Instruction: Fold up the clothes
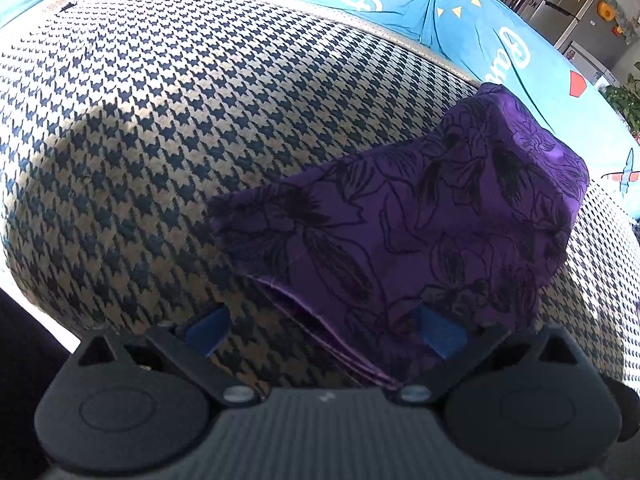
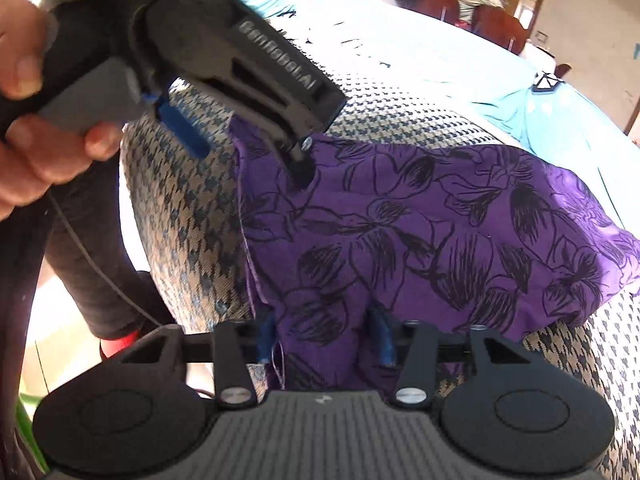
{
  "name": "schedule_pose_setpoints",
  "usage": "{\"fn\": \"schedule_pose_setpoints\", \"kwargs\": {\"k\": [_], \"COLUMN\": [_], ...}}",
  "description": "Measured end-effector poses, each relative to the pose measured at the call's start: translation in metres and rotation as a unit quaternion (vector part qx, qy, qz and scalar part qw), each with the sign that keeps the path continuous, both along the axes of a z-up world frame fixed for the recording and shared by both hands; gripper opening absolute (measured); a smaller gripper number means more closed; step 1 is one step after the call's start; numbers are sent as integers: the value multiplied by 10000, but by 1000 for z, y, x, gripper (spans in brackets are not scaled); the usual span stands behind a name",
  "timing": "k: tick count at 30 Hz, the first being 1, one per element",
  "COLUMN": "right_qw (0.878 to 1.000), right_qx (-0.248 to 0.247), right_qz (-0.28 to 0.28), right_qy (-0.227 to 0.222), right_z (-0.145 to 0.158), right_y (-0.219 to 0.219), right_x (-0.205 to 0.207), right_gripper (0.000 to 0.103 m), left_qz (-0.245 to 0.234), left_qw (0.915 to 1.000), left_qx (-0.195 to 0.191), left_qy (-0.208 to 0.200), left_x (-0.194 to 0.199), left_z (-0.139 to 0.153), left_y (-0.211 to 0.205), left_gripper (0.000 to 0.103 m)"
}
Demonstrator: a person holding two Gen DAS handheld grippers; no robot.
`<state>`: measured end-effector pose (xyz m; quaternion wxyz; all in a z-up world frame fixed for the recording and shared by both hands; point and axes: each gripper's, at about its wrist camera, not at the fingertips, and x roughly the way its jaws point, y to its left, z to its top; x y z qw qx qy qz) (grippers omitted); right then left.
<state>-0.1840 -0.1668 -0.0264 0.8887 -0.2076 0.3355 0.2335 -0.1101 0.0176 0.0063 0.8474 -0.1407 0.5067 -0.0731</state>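
Houndstooth cover (image 1: 168, 128) spans the surface; turquoise printed sheet (image 1: 500, 28) behind, upper right. Fridge (image 1: 576, 12) at far upper right. Folded purple floral cloth (image 2: 420, 232) lies centre-right on the cover.

Left gripper (image 1: 324, 334): fingers spread wide, straddling the cloth's near layered edge.

Right gripper (image 2: 324, 338): fingers drawn close, pinching the cloth's near corner.

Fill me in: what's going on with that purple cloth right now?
A person is folding a purple cloth on a houndstooth cushion, a gripper in each hand. The right gripper has fabric at the cloth's near edge bunched between its narrowed jaws. The left gripper is open at the folded corner: one finger over the cloth, the other over bare cushion. The cloth already lies in several layers.
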Motion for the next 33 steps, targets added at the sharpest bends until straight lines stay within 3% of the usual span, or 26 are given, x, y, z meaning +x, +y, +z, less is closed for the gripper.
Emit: {"fn": "schedule_pose_setpoints", "kwargs": {"k": [5,9,14,20,22,33], "right_qw": [9878,9774,9858,9940,9945,9939], "right_qx": [1182,1624,1329,1047,1015,567], "right_qz": [-637,-792,-488,36,216,948], "right_qy": [792,1095,907,325,139,2], "right_z": [12,14,16,30,32,15], "right_y": [-31,-42,-34,-25,-22,11], "right_x": [28,37,31,11,4,-2], "right_gripper": [20,20,26,55,55,53], "left_qz": [15,12,-33,-23,-52,-109], "left_qw": [9989,9968,9969,9952,9951,9951], "left_qx": [-446,-742,-753,-948,-955,-951], "left_qy": [169,282,215,246,236,264], "left_x": [1,4,4,12,14,25], "left_z": [-6,-14,-14,-10,-7,-1], "left_y": [2,2,0,2,-1,-7], "left_gripper": [103,103,103,103,103,103]}}
